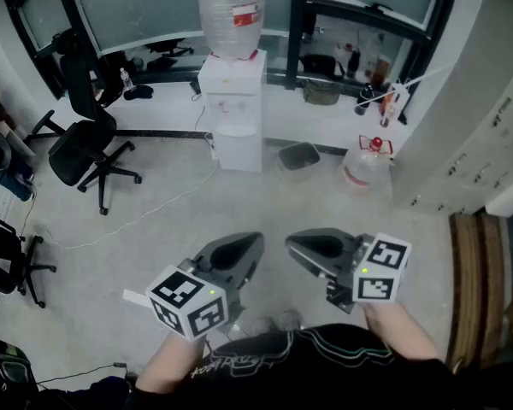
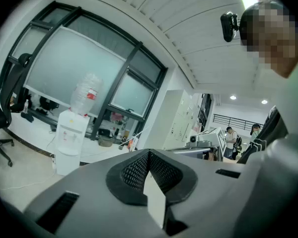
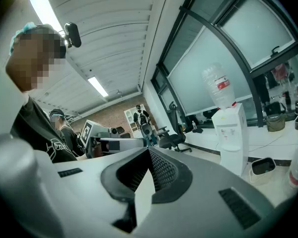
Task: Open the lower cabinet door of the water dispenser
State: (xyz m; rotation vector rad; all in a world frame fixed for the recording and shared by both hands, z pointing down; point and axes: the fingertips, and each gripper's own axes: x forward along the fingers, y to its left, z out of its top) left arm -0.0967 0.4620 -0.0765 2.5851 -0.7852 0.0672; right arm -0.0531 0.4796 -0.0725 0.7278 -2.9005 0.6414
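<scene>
The white water dispenser (image 1: pixel 232 109) stands far off against the window wall, with a clear bottle on top. Its lower cabinet door (image 1: pixel 238 150) looks closed. The dispenser is small at the left of the left gripper view (image 2: pixel 69 140) and at the right of the right gripper view (image 3: pixel 231 138). My left gripper (image 1: pixel 244 250) and right gripper (image 1: pixel 301 246) are held side by side close to the person's body, several steps short of the dispenser. In both gripper views the jaws meet tip to tip, left gripper (image 2: pixel 149 155) and right gripper (image 3: pixel 149 152), with nothing between them.
Black office chairs (image 1: pixel 85 139) stand at the left, and a cable runs across the floor. A grey bin (image 1: pixel 299 155) and a spare water bottle (image 1: pixel 365 162) sit right of the dispenser. Grey lockers (image 1: pixel 462 126) line the right side. Other people stand behind.
</scene>
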